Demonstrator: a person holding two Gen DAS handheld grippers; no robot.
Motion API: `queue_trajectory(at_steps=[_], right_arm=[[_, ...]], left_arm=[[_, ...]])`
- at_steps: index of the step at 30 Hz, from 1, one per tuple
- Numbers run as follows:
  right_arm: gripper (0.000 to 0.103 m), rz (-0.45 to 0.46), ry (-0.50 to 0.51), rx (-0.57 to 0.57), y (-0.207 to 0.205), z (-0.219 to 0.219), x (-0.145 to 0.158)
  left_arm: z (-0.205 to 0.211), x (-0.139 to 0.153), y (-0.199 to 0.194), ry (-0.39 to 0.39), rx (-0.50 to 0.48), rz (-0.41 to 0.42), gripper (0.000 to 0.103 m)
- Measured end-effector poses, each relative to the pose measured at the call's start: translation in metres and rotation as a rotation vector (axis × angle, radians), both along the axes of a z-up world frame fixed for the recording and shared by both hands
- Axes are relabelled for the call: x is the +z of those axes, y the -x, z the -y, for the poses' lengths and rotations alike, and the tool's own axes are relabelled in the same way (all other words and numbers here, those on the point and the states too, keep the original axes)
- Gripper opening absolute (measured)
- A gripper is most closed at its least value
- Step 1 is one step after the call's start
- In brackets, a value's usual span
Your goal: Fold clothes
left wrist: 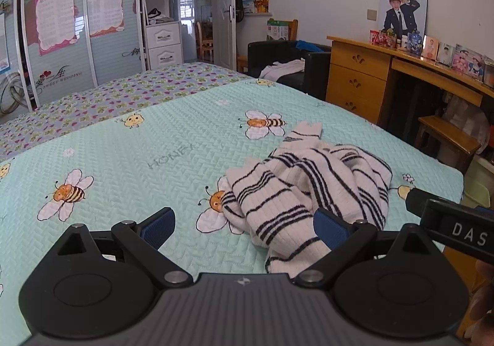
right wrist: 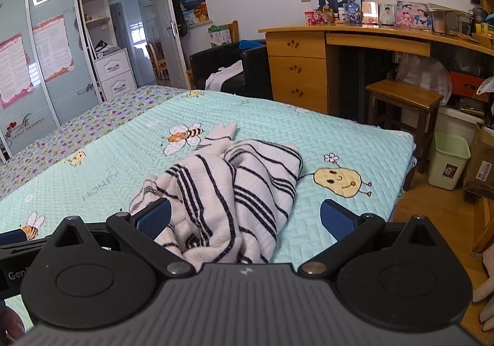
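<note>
A white garment with black stripes [left wrist: 305, 185] lies crumpled on the mint bee-print bedspread [left wrist: 129, 160]. In the left wrist view it sits right of centre, and my left gripper [left wrist: 244, 230] stands open with its right blue pad at the garment's near edge. In the right wrist view the same garment [right wrist: 228, 185] lies in a heap between the wide-open fingers of my right gripper [right wrist: 245, 219]; its near end runs under the gripper body. The right gripper's body also shows at the right edge of the left wrist view.
A wooden desk [right wrist: 339, 46] with photos, a stool [right wrist: 404, 99] and a pale bin [right wrist: 449, 160] stand right of the bed. A black armchair [left wrist: 287, 58] with clothes sits beyond the bed's far corner. A wardrobe [left wrist: 61, 37] and an open door [left wrist: 223, 6] lie behind.
</note>
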State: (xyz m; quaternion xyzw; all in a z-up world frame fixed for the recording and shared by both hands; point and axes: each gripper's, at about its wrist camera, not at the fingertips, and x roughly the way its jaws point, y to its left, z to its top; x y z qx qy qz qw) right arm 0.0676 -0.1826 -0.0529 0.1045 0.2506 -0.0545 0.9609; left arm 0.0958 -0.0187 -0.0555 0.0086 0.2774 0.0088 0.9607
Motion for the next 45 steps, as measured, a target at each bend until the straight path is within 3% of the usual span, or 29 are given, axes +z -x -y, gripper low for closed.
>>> queue_trajectory(at_steps=[10, 19, 26, 32, 40, 43, 45], right_arm=[[0.102, 0.014, -0.012, 0.006, 0.007, 0.001, 0.006], [0.102, -0.022, -0.013, 0.012, -0.009, 0.003, -0.008], [0.102, -0.083, 0.008, 0.02, -0.047, 0.003, -0.033], [0.102, -0.143, -0.025, 0.031, -0.103, 0.009, -0.062], [0.102, -0.258, -0.056, 0.087, -0.183, 0.006, -0.116], [0.102, -0.287, -0.114, 0.072, -0.192, 0.011, -0.137], [0.103, -0.257, -0.135, 0.064, -0.187, 0.015, -0.143]], left_arm=[[0.004, 0.004, 0.005, -0.009, 0.001, 0.002, 0.099], [0.003, -0.016, -0.012, -0.02, -0.004, -0.04, 0.099], [0.011, -0.053, -0.049, -0.041, -0.028, -0.111, 0.099], [0.023, -0.086, -0.096, -0.032, -0.047, -0.171, 0.099], [0.031, -0.138, -0.138, 0.046, 0.004, -0.268, 0.103], [0.021, -0.151, -0.143, 0.138, 0.032, -0.293, 0.103], [0.023, -0.151, -0.144, 0.126, 0.027, -0.292, 0.103]])
